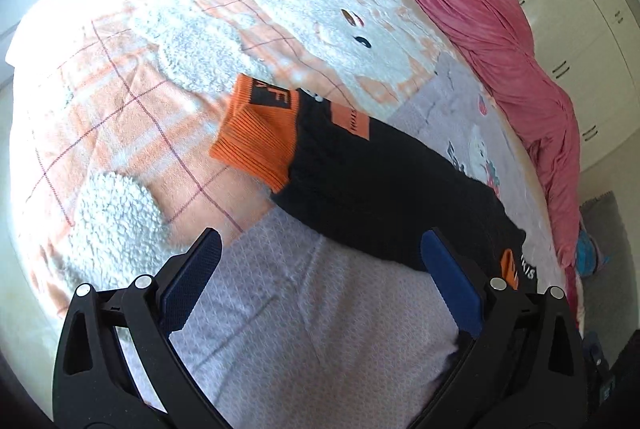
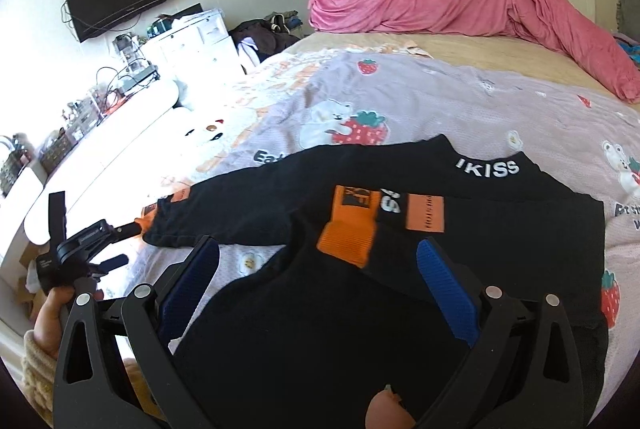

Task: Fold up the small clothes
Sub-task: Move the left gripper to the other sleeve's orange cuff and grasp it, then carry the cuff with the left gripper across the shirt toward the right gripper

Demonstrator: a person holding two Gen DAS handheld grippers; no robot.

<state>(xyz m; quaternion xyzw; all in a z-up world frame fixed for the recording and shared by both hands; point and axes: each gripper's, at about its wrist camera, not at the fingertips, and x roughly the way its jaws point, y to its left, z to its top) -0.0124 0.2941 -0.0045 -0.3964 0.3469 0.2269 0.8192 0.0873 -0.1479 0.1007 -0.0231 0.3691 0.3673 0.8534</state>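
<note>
Left wrist view: the left hand-held gripper [image 1: 320, 257] hovers over the bed [image 1: 280, 309], its blue-padded fingers [image 1: 192, 285] spread wide with nothing between them. Under it lies the lilac printed sheet [image 1: 304, 329], and to its left a plaid blanket [image 1: 120, 101] with a fluffy white bear. Ahead, the black garment [image 1: 384, 189] lies flat on the bed, one sleeve ending in an orange ribbed cuff [image 1: 256, 137]. Far right, a pink duvet [image 1: 500, 49] is heaped along the bed's edge.

In the right wrist view, the other tool appears at far left, held in a hand [image 2: 52, 309] with a knitted cream sleeve. The right hand-held gripper [image 2: 318, 261] also stands with fingers apart, poised over the garment [image 2: 320, 329], gripping nothing. The orange cuff [image 2: 348, 241] lies folded across the chest, beside white "IKISS" lettering [image 2: 488, 167] near the collar.
</note>
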